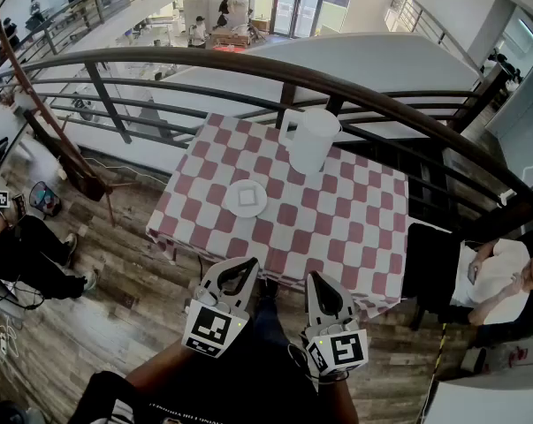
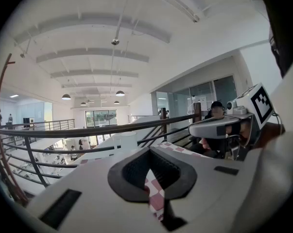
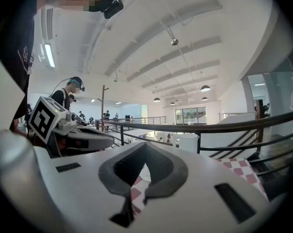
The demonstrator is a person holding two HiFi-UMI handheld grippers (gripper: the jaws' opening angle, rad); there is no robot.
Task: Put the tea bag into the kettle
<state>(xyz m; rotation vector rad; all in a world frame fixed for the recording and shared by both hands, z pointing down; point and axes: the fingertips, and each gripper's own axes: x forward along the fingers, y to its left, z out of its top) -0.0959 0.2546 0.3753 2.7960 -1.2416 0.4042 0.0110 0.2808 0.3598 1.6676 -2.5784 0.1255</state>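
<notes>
Nothing picked up at this point. Both grippers are held low at the near edge of the table, the one with the red and white checked cloth. The left gripper has its jaws closed tip to tip with nothing in them; its own view just shows a sliver of checked cloth through the loop the pads make. Same deal for the right gripper: pinched together, empty, only cloth showing between the pads in its view. The two sit side by side, close but not touching, and each shows up at the edge of the other's camera. The tea bag is a small white square lying flat on a round white saucer, about mid-table on the left half, ahead of the left gripper's tips and clear of them, with bare cloth in between. The kettle, a white jug-looking thing with its handle facing left, stands upright at the far edge of the table, beyond the saucer and a bit to the right, right up by the dark curved railing. From the gripper views the kettle pokes up just past the jaws against the rail.
</notes>
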